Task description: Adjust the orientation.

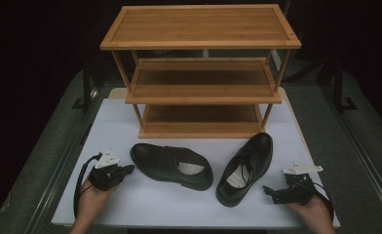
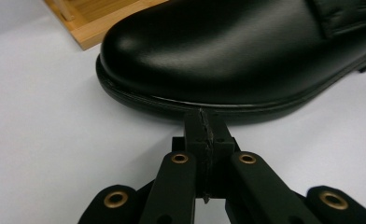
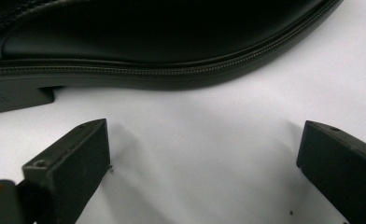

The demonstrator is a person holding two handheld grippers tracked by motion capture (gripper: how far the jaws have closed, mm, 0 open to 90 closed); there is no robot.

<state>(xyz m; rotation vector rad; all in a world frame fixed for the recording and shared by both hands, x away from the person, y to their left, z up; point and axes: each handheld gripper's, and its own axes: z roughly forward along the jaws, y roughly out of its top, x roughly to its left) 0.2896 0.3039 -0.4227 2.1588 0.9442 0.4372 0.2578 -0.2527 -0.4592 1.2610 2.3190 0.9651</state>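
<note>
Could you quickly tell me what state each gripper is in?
Left gripper: closed, holding nothing.
Right gripper: open, holding nothing.

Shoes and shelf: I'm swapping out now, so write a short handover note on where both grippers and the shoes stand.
Left gripper: fingers shut on nothing, tips just short of the toe of the left shoe.
Right gripper: fingers open and empty, beside the right shoe, not touching it.
Both black shoes lie on the white table in front of the wooden shelf. The left one lies crosswise with its toe to the left; the right one points toward the shelf.
Done: nothing placed; the shelf tiers look bare.
Left: probably grip each shoe and set it on the shelf.
</note>
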